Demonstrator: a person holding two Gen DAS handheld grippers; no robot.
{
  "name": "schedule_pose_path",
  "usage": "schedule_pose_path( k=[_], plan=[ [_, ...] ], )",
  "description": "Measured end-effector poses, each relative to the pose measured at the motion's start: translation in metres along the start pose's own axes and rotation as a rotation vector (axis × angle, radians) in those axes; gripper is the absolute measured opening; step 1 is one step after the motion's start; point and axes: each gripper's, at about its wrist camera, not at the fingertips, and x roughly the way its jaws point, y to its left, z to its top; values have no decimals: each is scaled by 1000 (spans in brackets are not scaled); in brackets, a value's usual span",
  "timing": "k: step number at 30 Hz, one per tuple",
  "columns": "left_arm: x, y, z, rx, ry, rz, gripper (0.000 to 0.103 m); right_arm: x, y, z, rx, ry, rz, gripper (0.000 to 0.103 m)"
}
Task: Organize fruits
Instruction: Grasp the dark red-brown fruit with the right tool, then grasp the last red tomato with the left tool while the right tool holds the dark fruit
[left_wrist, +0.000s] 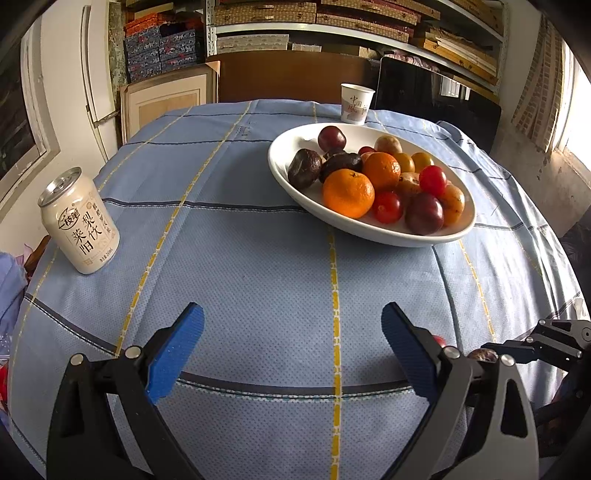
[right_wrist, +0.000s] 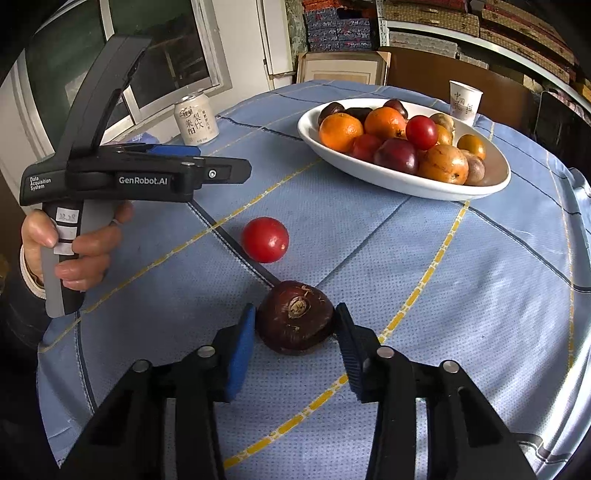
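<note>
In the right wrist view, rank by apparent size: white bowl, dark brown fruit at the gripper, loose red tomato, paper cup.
1. White bowl
2. Dark brown fruit, enlarged by nearness
3. Loose red tomato
4. Paper cup, farthest away, so true size unsure

table, blue checked cloth | on it: fruit plate, can, paper cup, tomato, dark fruit

Bench cloth – matt woven fabric; bowl glossy ceramic-looking; can shiny metal top; tomato smooth, glossy; cup paper.
</note>
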Motion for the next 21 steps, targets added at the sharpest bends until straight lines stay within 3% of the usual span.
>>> schedule_pose_path(
  k=[3, 9, 12, 16, 21],
  plan=[
    [0, -1, -1, 2, 3, -22, 95, -9, -15, 3, 81, -47, 0, 43],
    [-13, -36, -12, 179, 4, -242, 95, -21, -53, 3, 273, -113, -45, 43],
    [-15, -56, -21, 259, -1, -250, 94, -21, -65, 2, 335, -114, -15, 43],
    [-5, -65, -24, 268, 57, -304, 64, -22, -62, 2, 324, -124, -21, 43],
    [11, -63, -23, 234, 106, -296, 51, -27, -59, 0, 311, -130, -16, 43]
  ],
)
